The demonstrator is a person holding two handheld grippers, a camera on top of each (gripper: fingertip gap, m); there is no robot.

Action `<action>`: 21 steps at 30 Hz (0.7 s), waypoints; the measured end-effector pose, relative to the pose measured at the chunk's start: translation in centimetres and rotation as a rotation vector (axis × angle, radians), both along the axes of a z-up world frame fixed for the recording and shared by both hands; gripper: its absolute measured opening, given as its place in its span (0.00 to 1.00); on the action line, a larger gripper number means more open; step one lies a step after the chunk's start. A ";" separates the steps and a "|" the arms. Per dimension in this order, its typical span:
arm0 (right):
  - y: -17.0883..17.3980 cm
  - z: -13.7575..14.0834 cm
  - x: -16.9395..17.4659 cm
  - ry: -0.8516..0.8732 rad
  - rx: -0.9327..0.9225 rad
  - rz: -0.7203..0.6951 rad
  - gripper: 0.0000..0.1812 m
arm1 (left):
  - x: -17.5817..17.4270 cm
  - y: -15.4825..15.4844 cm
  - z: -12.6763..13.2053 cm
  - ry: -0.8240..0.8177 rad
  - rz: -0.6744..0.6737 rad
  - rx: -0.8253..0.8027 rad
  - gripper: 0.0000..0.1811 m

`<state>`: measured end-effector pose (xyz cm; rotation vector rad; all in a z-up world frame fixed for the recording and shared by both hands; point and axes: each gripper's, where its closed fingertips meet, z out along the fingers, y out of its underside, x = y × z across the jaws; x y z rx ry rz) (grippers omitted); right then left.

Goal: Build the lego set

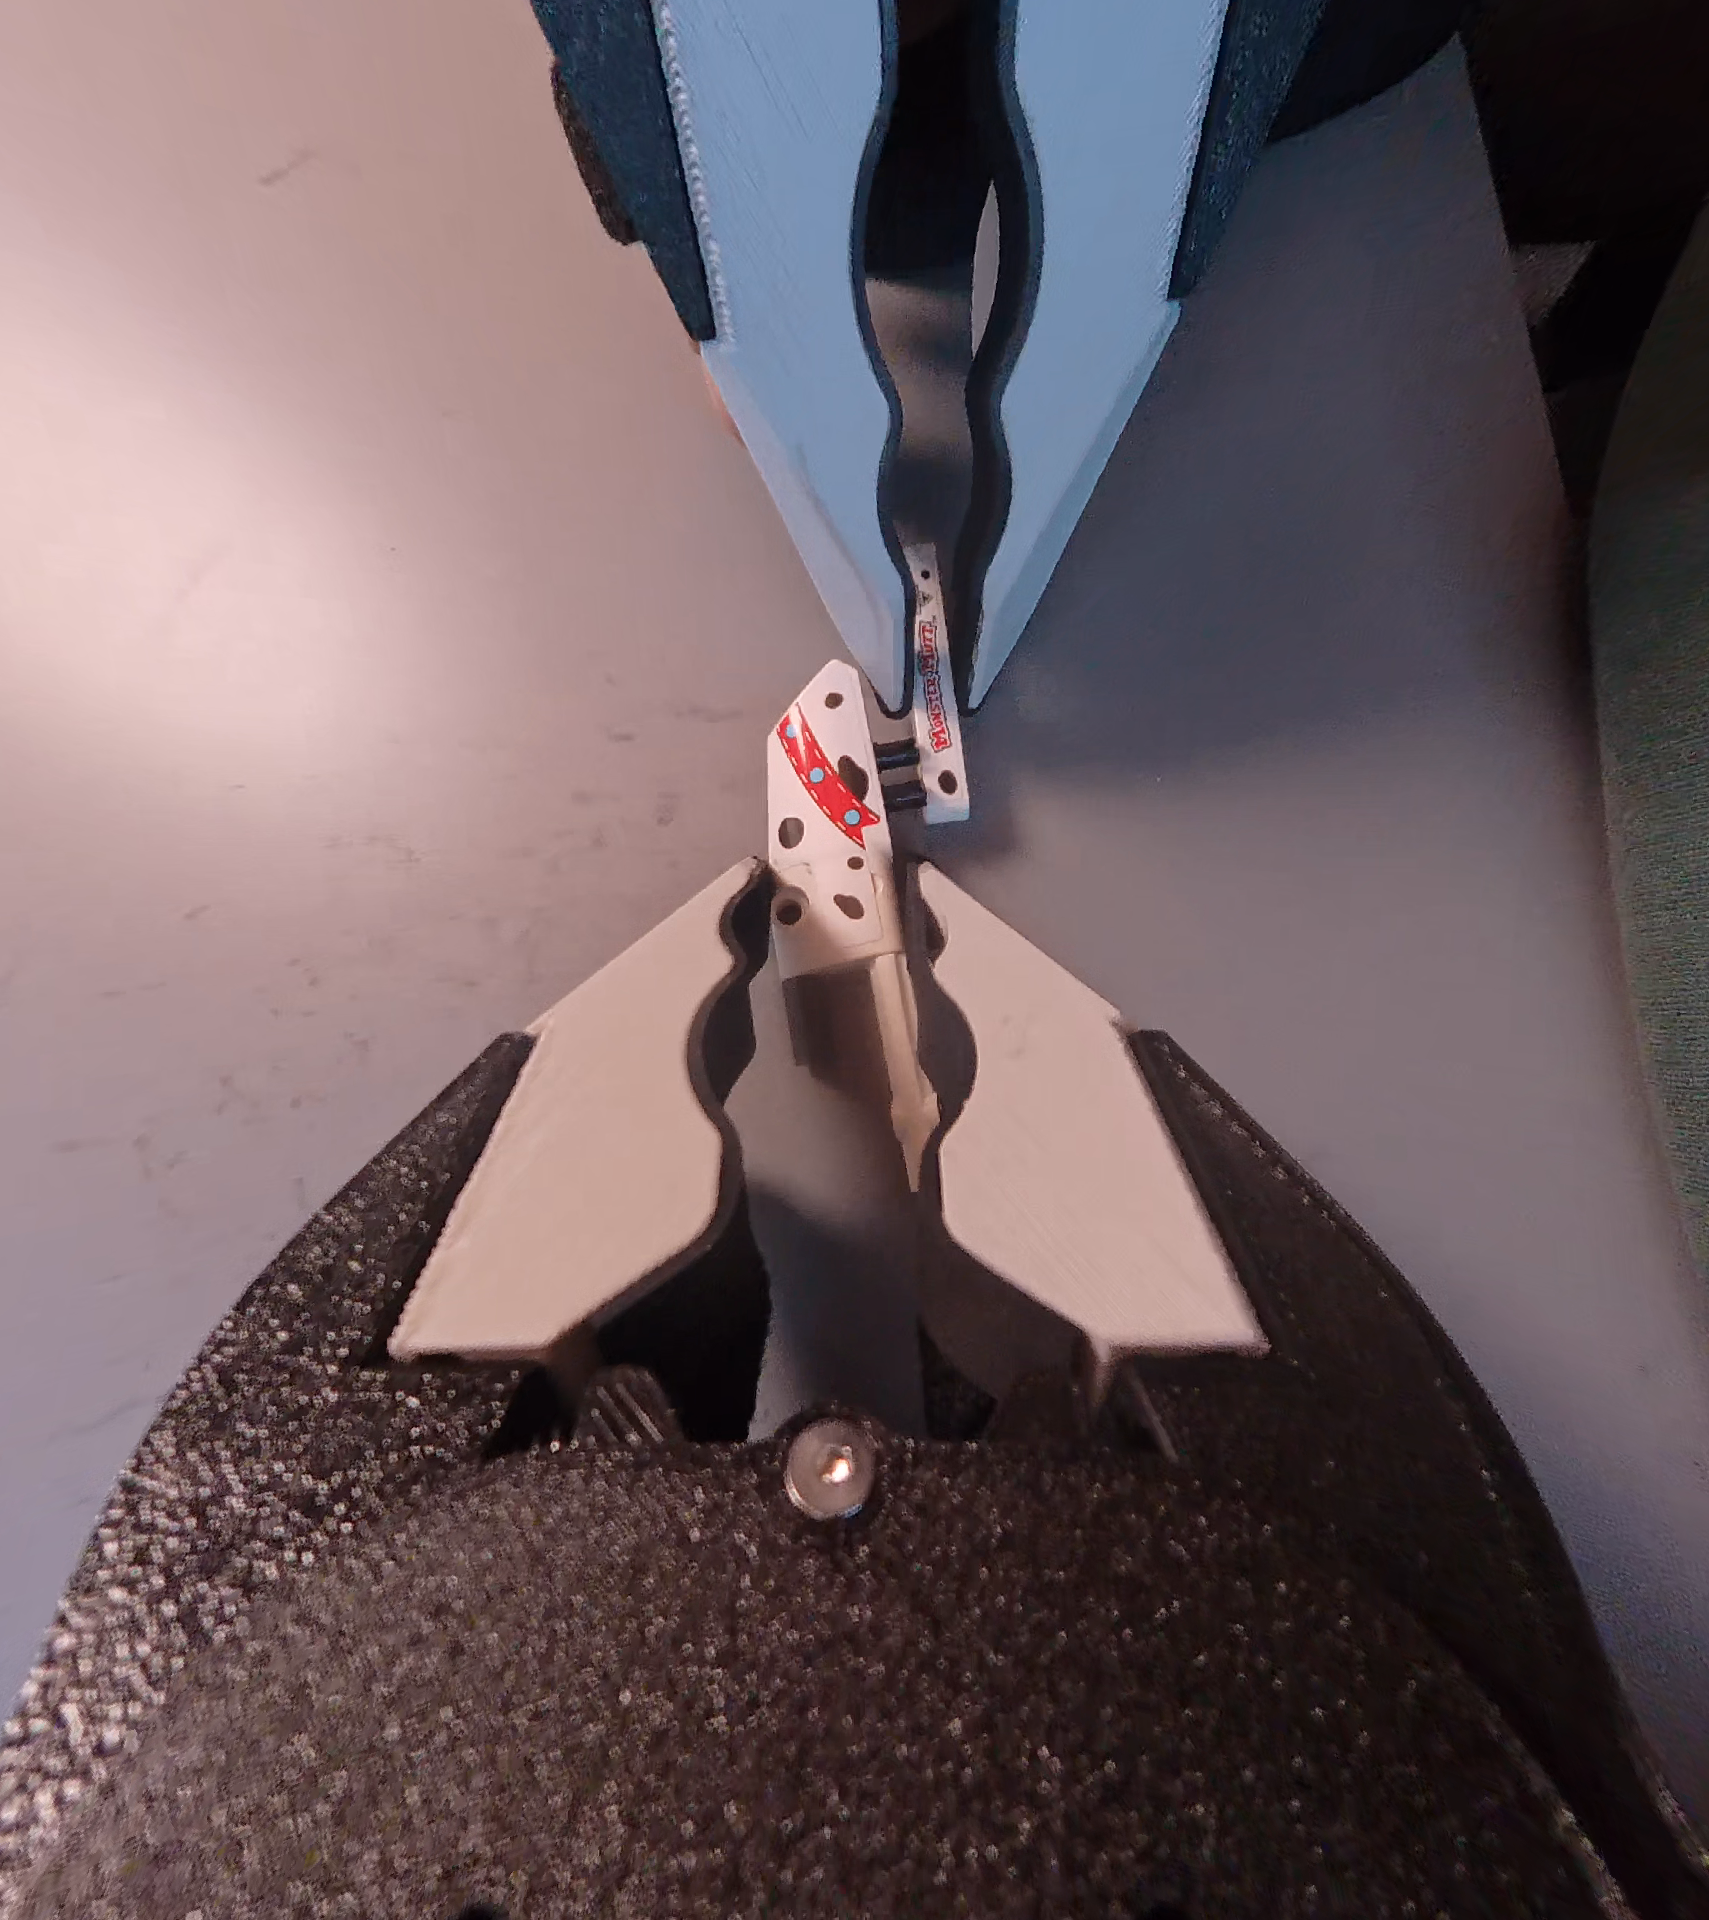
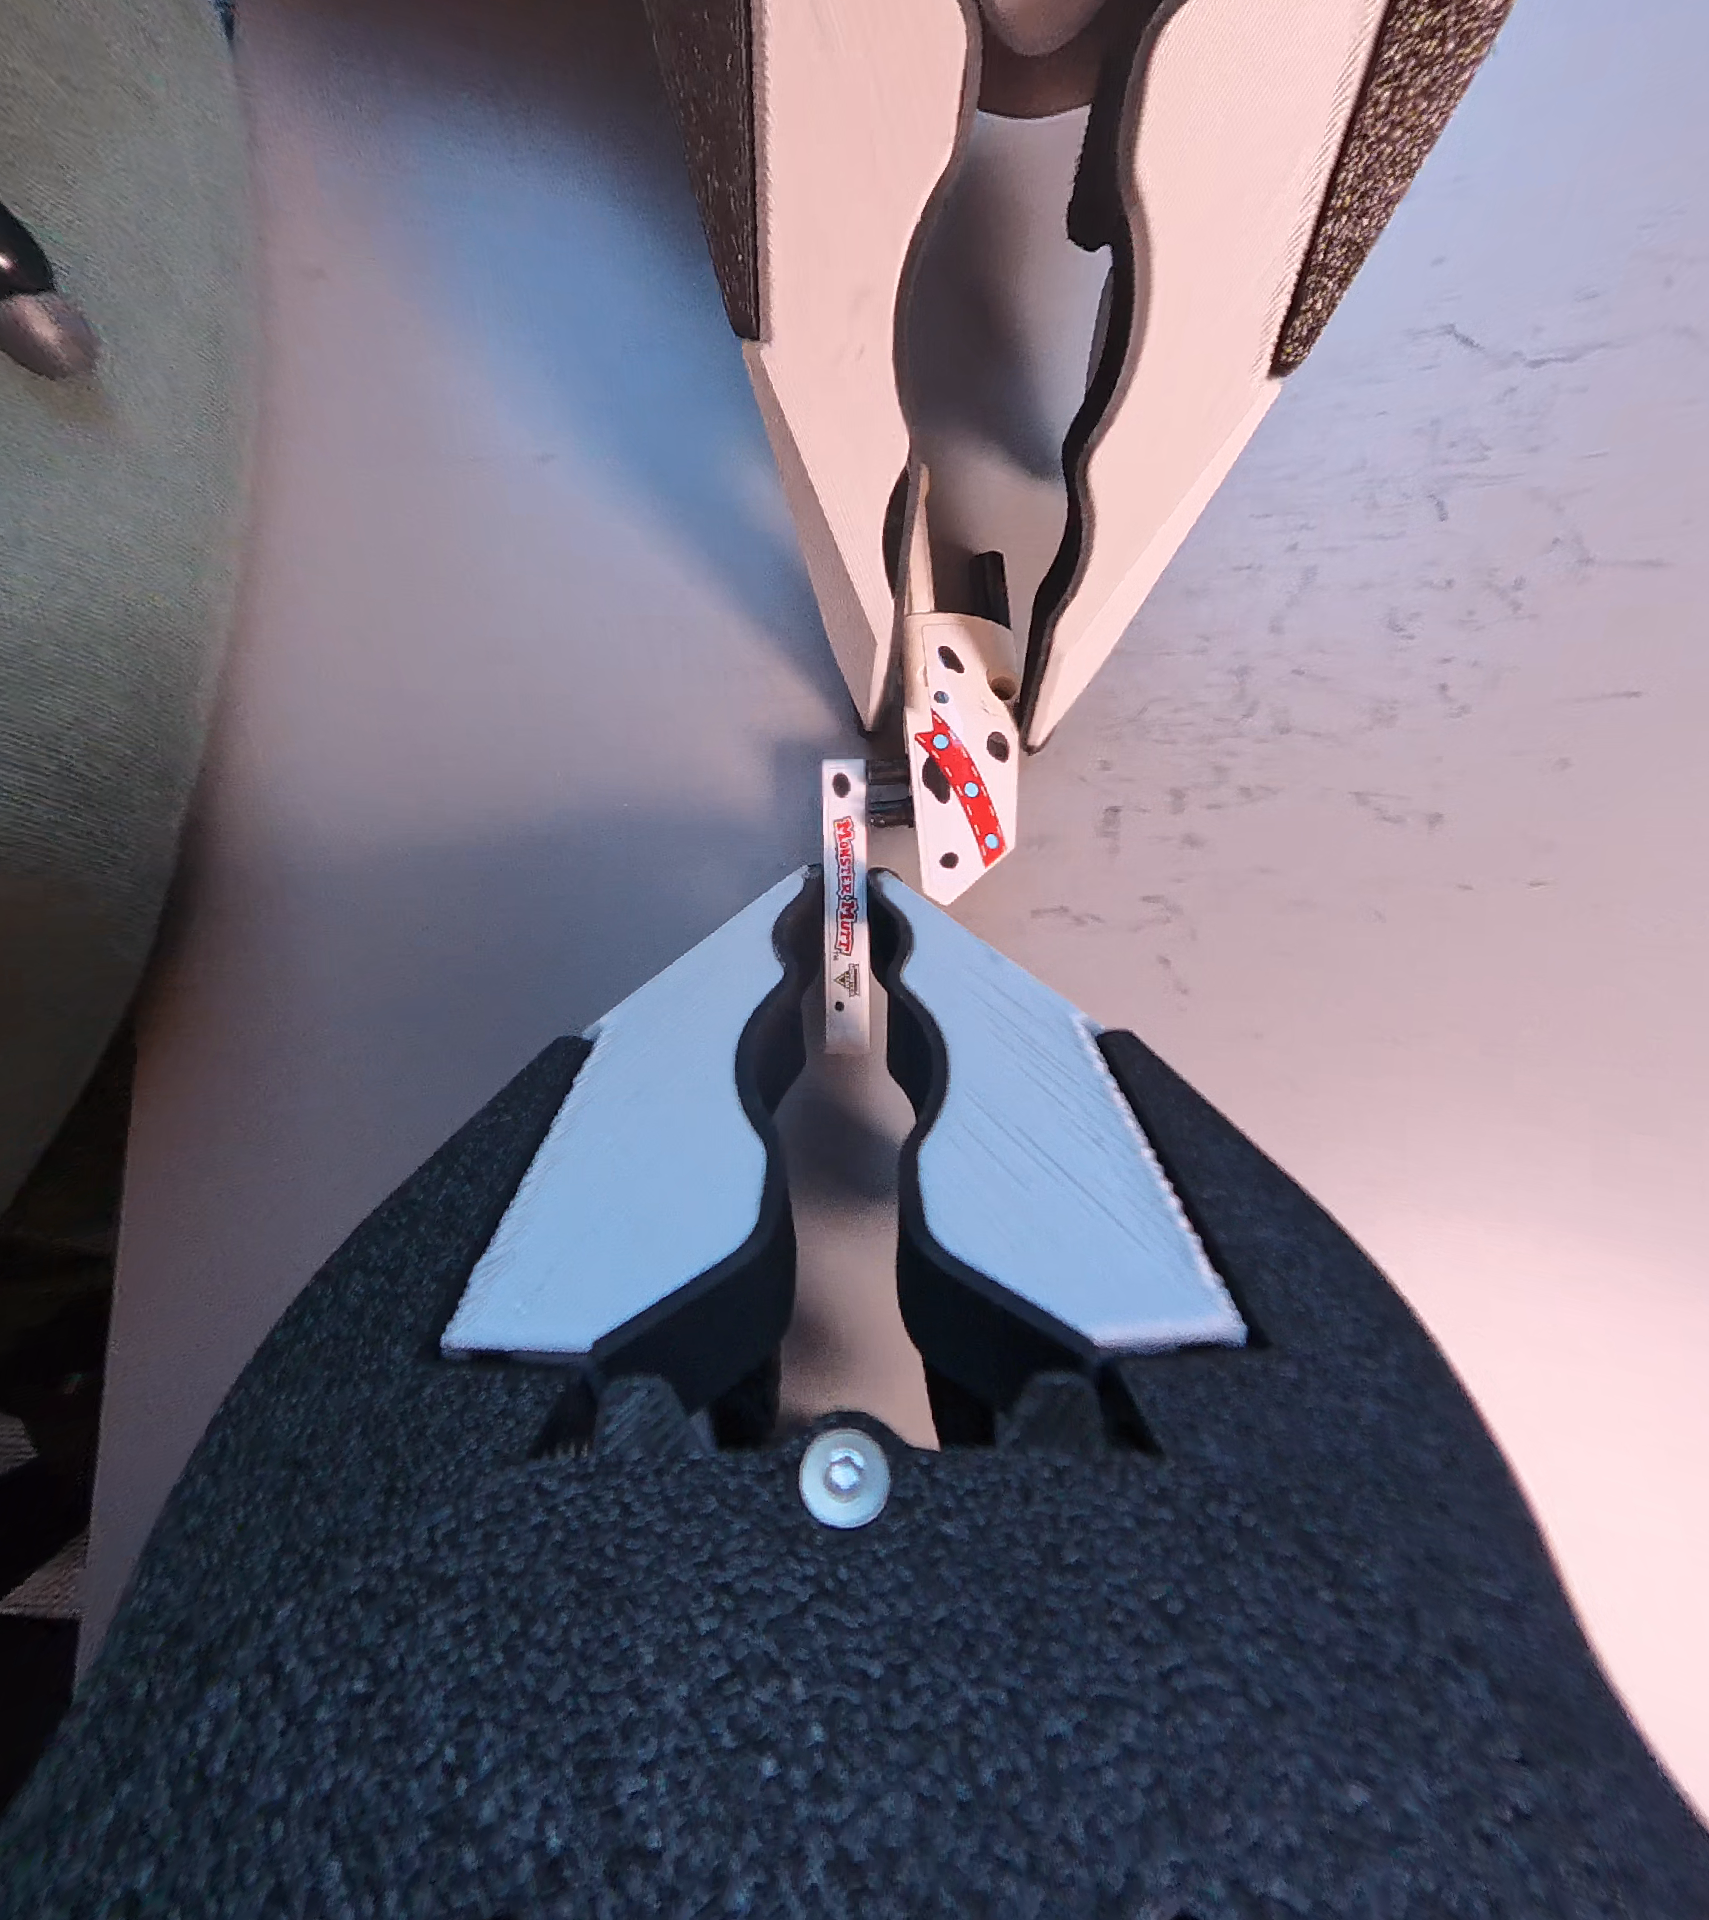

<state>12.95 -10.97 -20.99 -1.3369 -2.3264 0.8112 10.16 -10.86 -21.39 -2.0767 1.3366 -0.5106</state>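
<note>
The left gripper [image 1: 834,873] is clamping the spotted white piece [image 1: 824,821] while the right gripper [image 2: 845,878] is clamping the flat white tile [image 2: 848,925], both long axes running along their jaws, black pins [image 1: 900,774] bridging the pieces side by side

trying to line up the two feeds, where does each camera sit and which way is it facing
Left wrist view: sits on the left gripper, looking along its fingers over the table; its own fingers clamp the spotted white panel.
Right wrist view: sits on the right gripper, facing the opposite way; its own fingers clamp the thin white lettered strip.
Shared: both show both pieces, the black pins between them, and the opposing gripper tip to tip.
</note>
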 end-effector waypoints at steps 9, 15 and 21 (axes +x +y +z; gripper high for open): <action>-0.5 0.7 0.1 0.012 0.014 -0.011 0.04 | 0.3 -0.8 0.6 -0.029 -0.007 0.001 0.22; -0.4 0.6 -0.1 0.013 0.028 0.002 0.04 | 1.0 -0.4 0.9 -0.055 0.076 0.013 0.30; -0.2 0.4 0.0 0.003 0.037 0.013 0.04 | 1.5 -0.2 0.1 -0.024 0.108 0.018 0.27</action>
